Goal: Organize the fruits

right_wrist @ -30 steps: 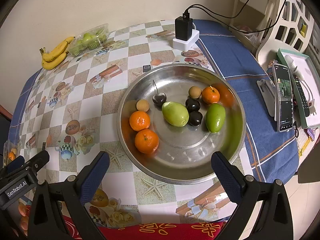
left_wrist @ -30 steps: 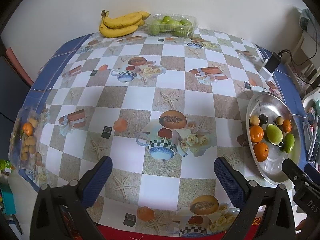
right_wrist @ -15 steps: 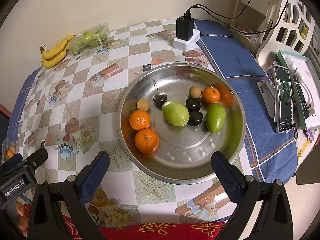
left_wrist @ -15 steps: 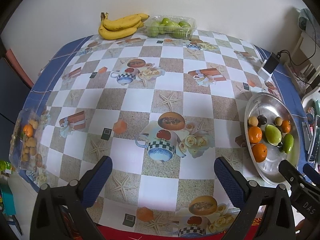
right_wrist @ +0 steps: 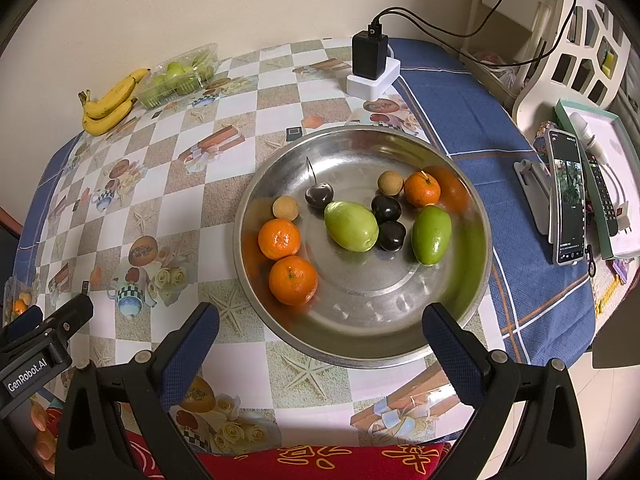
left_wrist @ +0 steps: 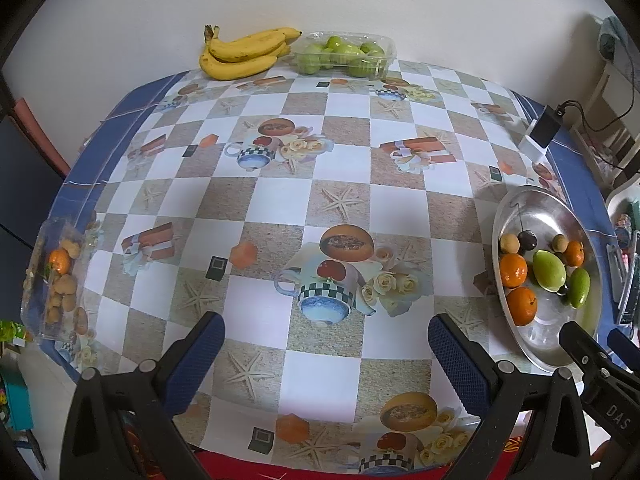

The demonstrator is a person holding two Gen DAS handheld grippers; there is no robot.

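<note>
Lying in the steel dish, near the right edge of the table, a mixed lot of fruit is seen: three tangerines, two green fruits, dark cherries and two small tan fruits, all loose and unsorted by kind. More fruit is kept elsewhere: a bunch of bananas and a clear punnet of green fruit at the far edge, and a clear box of small tan and orange fruit at the left edge. Which step is in hand cannot be settled from this: the same scene would fit fruit being gathered into the dish from the packs, or fruit being sorted out of the dish back to its own kind. Whichever piece is taken, a light, centred pinch is called for, since the round fruits could roll on the smooth metal. The right gripper is held level over the near rim of the dish, its jaws spread wide with nothing between them. The left gripper is held over the near middle of the table, likewise spread apart and empty, well away from any fruit.
</note>
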